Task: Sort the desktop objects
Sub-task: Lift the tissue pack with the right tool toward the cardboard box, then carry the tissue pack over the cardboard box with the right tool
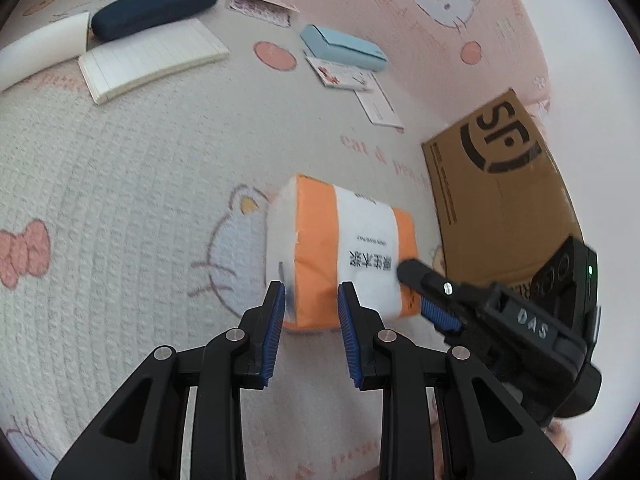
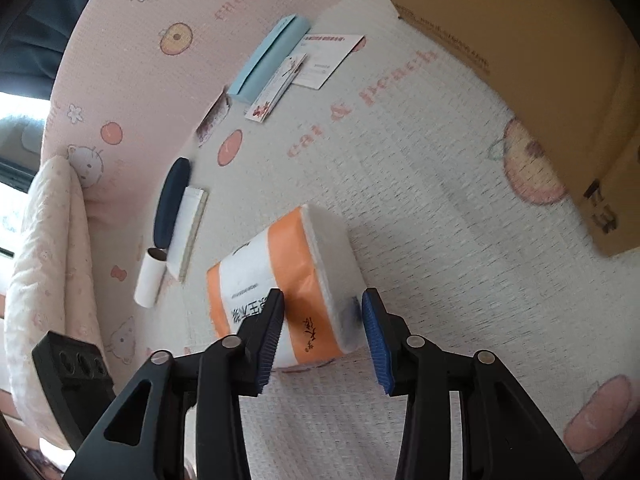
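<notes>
While both sets of jaws stand apart and hold nothing, the left gripper [image 1: 311,295] and right gripper [image 2: 323,303] straddle corners of the orange-and-white tissue pack [image 1: 344,252] lying on the cat-print blanket [image 1: 140,200]; whether any pad touches it is unclear. Just beyond sits the cardboard box [image 1: 500,184]. Farther off lie a notepad [image 1: 152,56], navy case [image 1: 154,10], white tube [image 1: 44,52] and light-blue case [image 1: 344,46].

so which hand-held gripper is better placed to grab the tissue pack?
Right, probably. The right hand-held gripper already has its open fingers straddling the tissue pack; the left hand-held gripper is open too, but only covers one corner of it.
</notes>
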Demonstrator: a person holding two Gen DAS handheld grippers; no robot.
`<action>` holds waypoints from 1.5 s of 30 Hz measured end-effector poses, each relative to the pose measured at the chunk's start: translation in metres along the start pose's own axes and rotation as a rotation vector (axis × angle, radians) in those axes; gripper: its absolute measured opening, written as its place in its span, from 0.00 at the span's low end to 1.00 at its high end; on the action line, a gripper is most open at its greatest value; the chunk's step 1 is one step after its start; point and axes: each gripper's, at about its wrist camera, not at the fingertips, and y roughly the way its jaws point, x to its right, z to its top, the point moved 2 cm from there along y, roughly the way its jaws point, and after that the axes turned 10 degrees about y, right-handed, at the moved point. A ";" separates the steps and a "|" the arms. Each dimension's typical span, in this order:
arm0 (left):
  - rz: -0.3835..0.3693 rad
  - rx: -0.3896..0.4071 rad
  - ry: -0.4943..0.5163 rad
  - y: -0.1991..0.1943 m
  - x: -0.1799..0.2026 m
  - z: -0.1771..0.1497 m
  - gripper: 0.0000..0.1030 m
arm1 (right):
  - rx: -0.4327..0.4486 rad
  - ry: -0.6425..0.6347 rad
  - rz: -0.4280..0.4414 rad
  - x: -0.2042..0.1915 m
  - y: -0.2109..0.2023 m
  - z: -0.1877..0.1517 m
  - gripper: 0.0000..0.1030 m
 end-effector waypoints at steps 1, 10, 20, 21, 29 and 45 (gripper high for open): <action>0.002 -0.004 0.007 0.000 0.002 -0.002 0.29 | 0.002 -0.012 -0.010 -0.001 -0.001 0.000 0.38; -0.044 0.050 -0.132 -0.007 -0.018 -0.001 0.51 | -0.005 -0.171 -0.043 -0.012 0.000 -0.008 0.46; -0.103 0.075 -0.184 0.004 -0.020 0.003 0.51 | 0.002 -0.124 0.011 -0.003 0.005 -0.002 0.46; -0.105 0.078 -0.167 0.005 -0.017 0.004 0.51 | 0.006 -0.140 0.006 -0.005 0.006 -0.002 0.44; -0.025 0.109 -0.106 0.008 -0.011 -0.001 0.40 | 0.019 -0.242 -0.057 -0.020 0.010 -0.005 0.41; -0.070 0.284 -0.061 -0.067 0.031 0.037 0.39 | 0.196 -0.368 -0.044 -0.086 -0.074 -0.001 0.40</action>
